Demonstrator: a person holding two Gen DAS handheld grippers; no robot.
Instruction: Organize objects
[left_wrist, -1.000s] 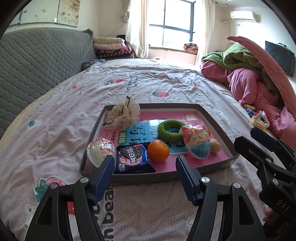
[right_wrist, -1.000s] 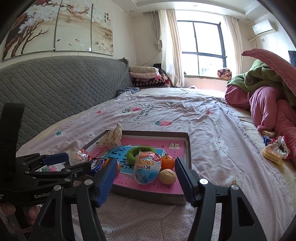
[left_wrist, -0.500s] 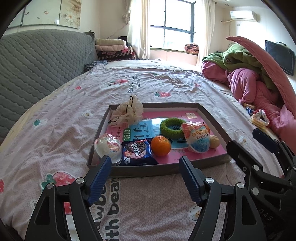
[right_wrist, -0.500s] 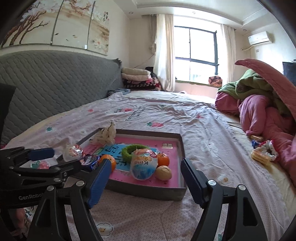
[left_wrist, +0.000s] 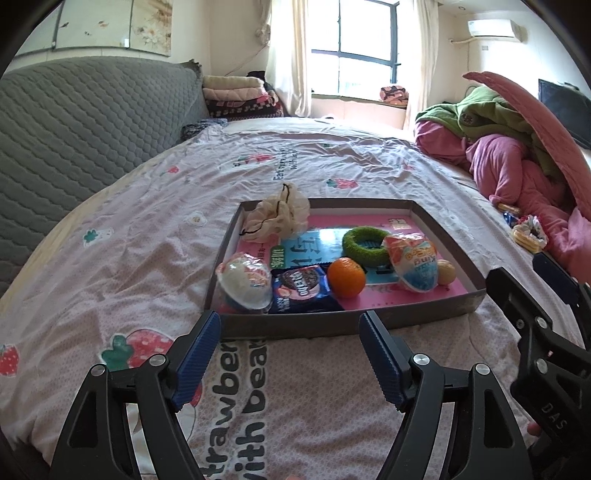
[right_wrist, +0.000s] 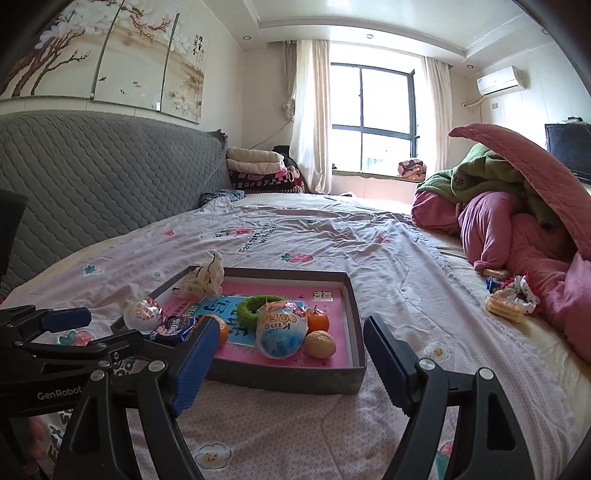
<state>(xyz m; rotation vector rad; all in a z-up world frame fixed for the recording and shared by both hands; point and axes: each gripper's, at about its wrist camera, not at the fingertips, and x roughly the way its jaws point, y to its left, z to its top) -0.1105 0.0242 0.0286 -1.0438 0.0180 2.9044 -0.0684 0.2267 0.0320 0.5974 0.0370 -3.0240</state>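
Note:
A shallow grey tray (left_wrist: 332, 326) with a pink floor lies on the bed. It holds a cream mesh pouch (left_wrist: 279, 218), a green ring (left_wrist: 365, 245), a white wrapped egg (left_wrist: 245, 282), a dark cookie packet (left_wrist: 301, 288), an orange (left_wrist: 346, 277), a blue and orange wrapped egg (left_wrist: 415, 264) and a pale nut (left_wrist: 446, 272). My left gripper (left_wrist: 290, 321) hovers open just short of the tray's near wall, holding nothing. My right gripper (right_wrist: 291, 325) faces the tray (right_wrist: 288, 380) from its right corner, with its jaws opening and nothing between them.
Pink and green bedding (left_wrist: 517, 166) is heaped at the right, with loose snack packets (left_wrist: 528, 234) in front of it. A grey quilted headboard (left_wrist: 74, 129) runs along the left. Folded blankets (left_wrist: 236, 96) are stacked at the far end by the window.
Both grippers have drawn back from the tray and their jaws have spread wider. The left fingertips, earlier over the tray's front wall, now sit in front of it.

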